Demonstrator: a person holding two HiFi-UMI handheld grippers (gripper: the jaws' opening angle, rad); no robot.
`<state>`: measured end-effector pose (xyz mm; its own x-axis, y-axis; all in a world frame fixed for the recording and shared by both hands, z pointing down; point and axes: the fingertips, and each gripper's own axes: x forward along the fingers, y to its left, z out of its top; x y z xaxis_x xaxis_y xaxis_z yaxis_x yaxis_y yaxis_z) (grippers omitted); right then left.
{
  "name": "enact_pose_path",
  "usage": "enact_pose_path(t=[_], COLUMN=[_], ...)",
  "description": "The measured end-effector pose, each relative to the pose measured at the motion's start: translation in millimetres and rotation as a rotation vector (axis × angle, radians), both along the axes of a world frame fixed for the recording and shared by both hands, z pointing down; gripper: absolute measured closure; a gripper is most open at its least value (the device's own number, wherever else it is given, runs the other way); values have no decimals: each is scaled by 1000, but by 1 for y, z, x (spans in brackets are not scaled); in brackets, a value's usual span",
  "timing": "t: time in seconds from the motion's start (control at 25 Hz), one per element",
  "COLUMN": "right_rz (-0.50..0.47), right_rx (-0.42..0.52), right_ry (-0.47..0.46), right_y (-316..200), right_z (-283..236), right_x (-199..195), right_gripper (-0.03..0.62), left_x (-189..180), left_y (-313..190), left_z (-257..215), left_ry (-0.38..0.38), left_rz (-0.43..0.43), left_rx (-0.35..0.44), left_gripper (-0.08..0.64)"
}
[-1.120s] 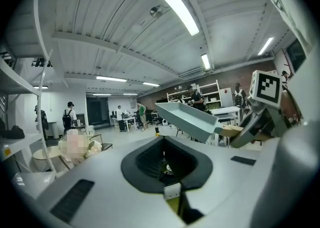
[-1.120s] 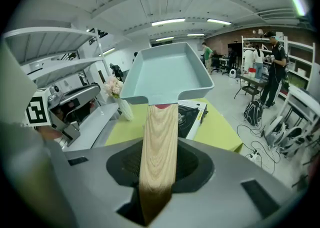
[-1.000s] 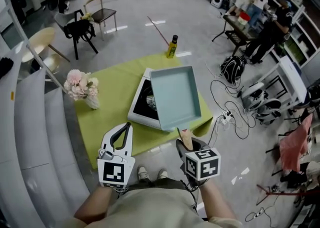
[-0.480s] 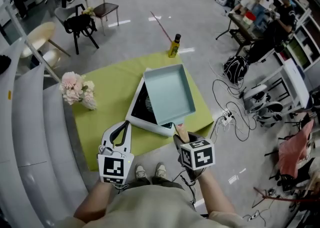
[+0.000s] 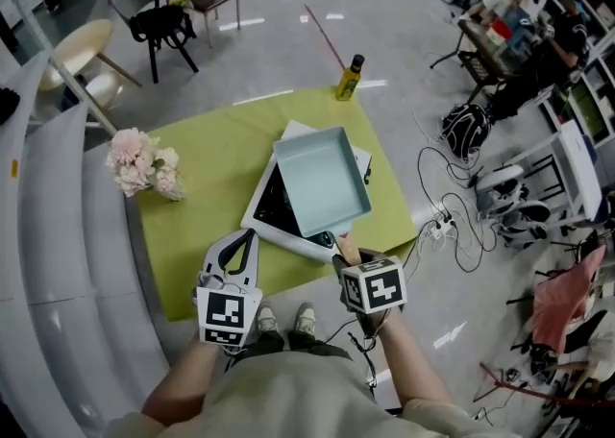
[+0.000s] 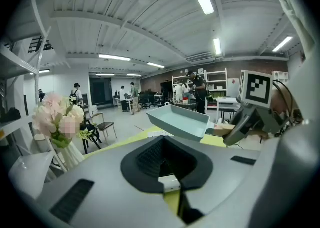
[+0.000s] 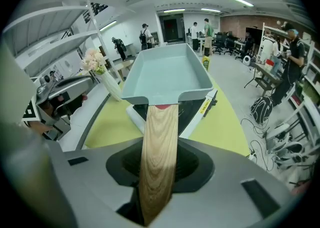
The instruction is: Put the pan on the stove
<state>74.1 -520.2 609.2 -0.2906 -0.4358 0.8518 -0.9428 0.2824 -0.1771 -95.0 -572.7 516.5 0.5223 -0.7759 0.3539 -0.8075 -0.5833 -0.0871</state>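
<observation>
Pan (image 5: 322,182), pale blue and square, hangs just over the induction stove (image 5: 270,214) on the green cloth (image 5: 202,169). Your right gripper (image 5: 347,251) clamps its wooden handle (image 7: 159,157). Your left gripper (image 5: 246,240) is closed and empty.

I can read no words or numbers anywhere. The yellow sticker (image 7: 206,105) on the stove (image 7: 199,118) carries print too small to make out, and the cubes on my left gripper (image 5: 247,238) and right gripper (image 5: 344,255) bear only black-and-white square patterns.

Matt pan (image 5: 322,182), wood-grain handle (image 7: 159,147), glossy stove top (image 5: 272,204), cloth cover (image 5: 211,167)
</observation>
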Motion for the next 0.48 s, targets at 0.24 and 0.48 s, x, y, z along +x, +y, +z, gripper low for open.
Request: enact_pose_path(t=[0.24,0.48], right_rz=[-41,-48], right_rx=[-47,-127], right_ry=[17,41], right_y=[-6,-2], right_z=[17,49], right_x=[-2,-1], right_gripper=[470,472], left_x=[6,11], left_y=[-2,-4], left_z=[14,27], left_ry=[3,30], left_rz=[4,-13], left_rx=[-11,-58], left_gripper=[554,554])
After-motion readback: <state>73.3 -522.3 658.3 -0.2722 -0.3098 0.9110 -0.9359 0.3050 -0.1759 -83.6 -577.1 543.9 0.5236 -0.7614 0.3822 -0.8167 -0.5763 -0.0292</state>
